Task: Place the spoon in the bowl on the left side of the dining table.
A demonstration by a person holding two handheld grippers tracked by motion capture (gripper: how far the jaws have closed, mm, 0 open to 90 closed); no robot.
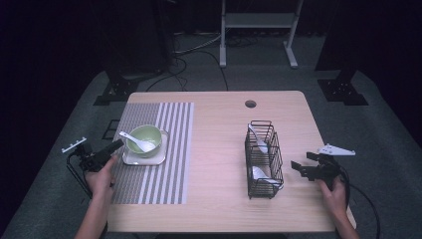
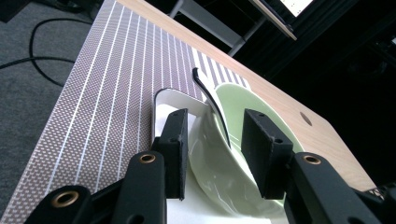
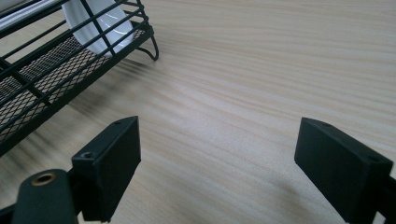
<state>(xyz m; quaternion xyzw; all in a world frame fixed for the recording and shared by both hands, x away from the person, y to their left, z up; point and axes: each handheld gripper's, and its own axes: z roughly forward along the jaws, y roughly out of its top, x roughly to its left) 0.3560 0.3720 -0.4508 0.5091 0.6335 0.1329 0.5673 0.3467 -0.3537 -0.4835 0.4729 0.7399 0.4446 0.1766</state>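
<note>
Nearest the high camera, two forearms are coming in at the bottom of the frame. The left gripper [image 1: 110, 150] is sitting at centre left, aimed toward the green bowl [image 1: 145, 138], which is resting on a white plate [image 1: 144, 158] on the striped mat [image 1: 154, 172]. A white spoon [image 1: 137, 141] is lying across the bowl, its long axis running from upper left down to lower right, handle poking out over the rim toward the upper left. At centre right a black wire basket [image 1: 263, 159] is holding what look like two more white spoons. The right gripper [image 1: 301, 169] is waiting beside the basket with its jaws spread and empty, probably standing by for the next spoon.

In the left gripper view, the two black jaws are rising from the bottom, apart, straddling the bowl's near wall [image 2: 219, 163] without yet pinching it; nothing is being gripped. The spoon's handle [image 2: 210, 100] is curving up toward the frame's upper middle. Whether the pads are touching the bowl is hard to tell.

In the right gripper view, wide-open jaws are hovering over bare wood [image 3: 261, 70], with the basket's corner [image 3: 70, 60] in the upper left.
</note>
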